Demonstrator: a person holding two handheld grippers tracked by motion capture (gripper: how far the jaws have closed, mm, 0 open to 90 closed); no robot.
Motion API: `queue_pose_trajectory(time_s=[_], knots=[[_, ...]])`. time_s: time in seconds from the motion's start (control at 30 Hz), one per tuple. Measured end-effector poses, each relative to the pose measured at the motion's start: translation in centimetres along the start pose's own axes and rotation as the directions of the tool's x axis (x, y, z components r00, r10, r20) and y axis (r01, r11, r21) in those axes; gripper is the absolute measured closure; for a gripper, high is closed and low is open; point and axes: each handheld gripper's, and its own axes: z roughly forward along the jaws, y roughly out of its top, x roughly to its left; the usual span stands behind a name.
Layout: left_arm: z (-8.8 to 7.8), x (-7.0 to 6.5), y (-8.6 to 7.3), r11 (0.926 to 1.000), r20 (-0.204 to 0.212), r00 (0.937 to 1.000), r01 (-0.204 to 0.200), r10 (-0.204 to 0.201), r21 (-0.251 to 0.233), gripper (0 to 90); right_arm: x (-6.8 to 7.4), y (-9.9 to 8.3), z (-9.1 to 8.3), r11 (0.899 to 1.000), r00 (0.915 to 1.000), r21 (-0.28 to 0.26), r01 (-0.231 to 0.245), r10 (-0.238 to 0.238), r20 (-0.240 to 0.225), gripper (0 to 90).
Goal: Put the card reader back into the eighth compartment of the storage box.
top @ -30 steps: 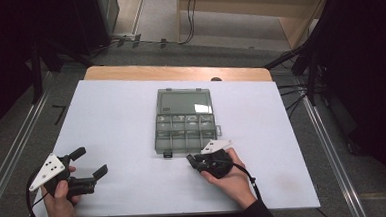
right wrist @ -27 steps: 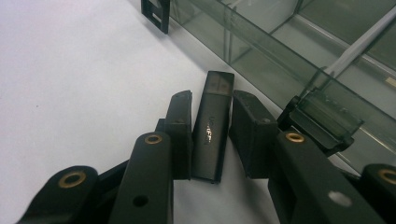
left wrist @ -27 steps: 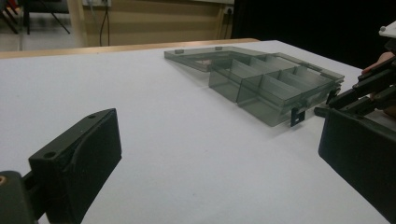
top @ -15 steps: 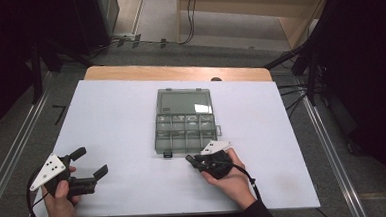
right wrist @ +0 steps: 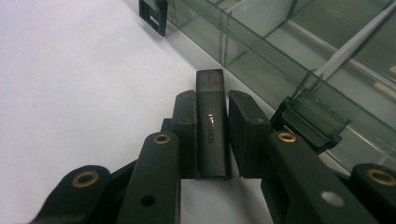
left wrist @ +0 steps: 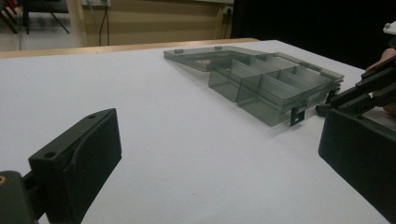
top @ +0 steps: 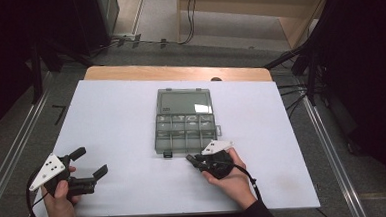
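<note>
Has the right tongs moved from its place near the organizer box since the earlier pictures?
No. The right tongs sits at the same spot by the front edge of the organizer box.

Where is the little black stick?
In the right gripper view, the black stick sits clamped in the right gripper, beside the organizer box's front wall.

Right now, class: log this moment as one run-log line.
right gripper: shut on USB stick | left gripper: open, holding nothing | organizer box: lid open | table

One compartment box (top: pixel 185 120), one USB stick (right wrist: pixel 211 130), two grippers.
</note>
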Motion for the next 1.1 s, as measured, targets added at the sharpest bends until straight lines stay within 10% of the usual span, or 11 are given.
queue_pose_trajectory(time_s=[1.1], knots=[[0.0,0.0,0.0,1.0000,0.001,1.0000,-0.003,0.003,-0.001,0.0,-0.4,0.8,-2.2,0.998,0.9996,-0.060,0.005,-0.007,-0.028,72.0]])
